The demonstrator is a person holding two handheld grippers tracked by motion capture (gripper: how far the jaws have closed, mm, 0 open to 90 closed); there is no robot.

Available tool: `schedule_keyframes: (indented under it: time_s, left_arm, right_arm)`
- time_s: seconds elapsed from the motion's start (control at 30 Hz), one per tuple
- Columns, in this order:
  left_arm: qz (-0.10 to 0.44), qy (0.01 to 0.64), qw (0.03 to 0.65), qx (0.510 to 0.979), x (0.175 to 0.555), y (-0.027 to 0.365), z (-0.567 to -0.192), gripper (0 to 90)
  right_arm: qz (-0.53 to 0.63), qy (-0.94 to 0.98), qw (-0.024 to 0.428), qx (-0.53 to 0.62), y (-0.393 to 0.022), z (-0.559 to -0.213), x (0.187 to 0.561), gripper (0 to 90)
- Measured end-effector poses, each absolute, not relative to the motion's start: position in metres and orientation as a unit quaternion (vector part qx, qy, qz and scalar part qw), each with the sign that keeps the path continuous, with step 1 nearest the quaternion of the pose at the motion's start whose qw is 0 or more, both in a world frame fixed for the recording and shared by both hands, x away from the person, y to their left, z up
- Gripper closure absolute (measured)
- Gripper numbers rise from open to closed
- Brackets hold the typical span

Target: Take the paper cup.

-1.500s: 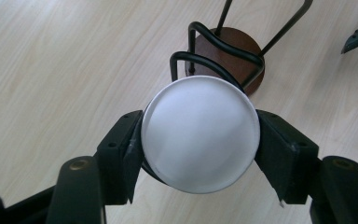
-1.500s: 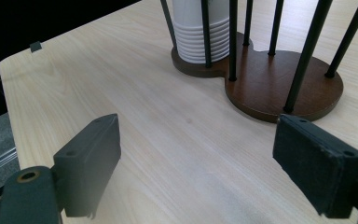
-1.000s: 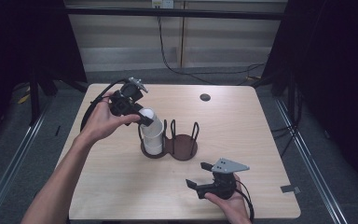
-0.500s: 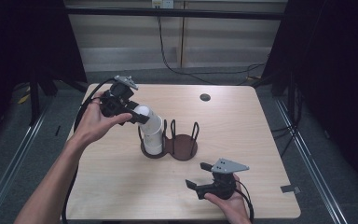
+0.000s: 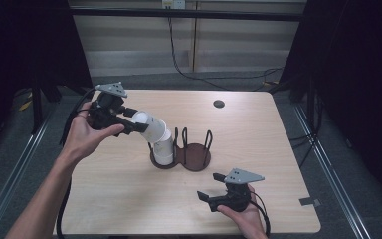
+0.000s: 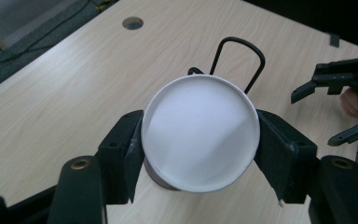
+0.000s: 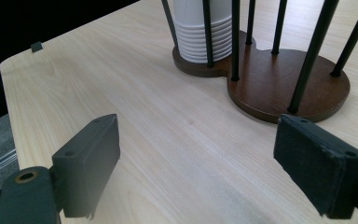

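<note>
1. White paper cup [image 5: 146,123], tilted, bottom toward the left gripper's camera, clamped at its sides between the left gripper's [image 5: 129,124] jaws; held above the table [image 5: 278,144], up and left of the holder.
2. Just below it, a stack of white cups [image 5: 164,149] in the left ring of the dark wooden holder [image 5: 195,158]; right ring bare.
3. Right gripper [image 5: 214,191] near the table's front edge, jaws spread wide with nothing between, pointed toward the holder, well apart from it.
</note>
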State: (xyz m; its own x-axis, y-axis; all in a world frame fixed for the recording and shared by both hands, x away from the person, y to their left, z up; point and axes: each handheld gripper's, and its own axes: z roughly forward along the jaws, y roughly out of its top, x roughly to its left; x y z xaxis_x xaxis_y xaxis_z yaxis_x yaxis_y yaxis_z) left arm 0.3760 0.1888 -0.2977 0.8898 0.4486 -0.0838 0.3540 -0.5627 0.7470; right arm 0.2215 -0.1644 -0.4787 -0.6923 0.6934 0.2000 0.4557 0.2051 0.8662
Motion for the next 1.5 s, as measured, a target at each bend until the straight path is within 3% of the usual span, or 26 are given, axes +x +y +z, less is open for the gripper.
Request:
schedule_keyframes:
  time_s: [0.87,1.5]
  left_arm:
    - [0.067,0.204,0.461,0.861,0.33,0.215,-0.326,37.2]
    - [0.047,0.185,0.452,0.872,0.305,0.206,-0.359,37.2]
  right_arm:
    - [0.516,0.764,0.119,0.368,-0.164,-0.477,0.223,13.2]
    - [0.526,0.767,0.116,0.349,-0.153,-0.462,0.227,13.2]
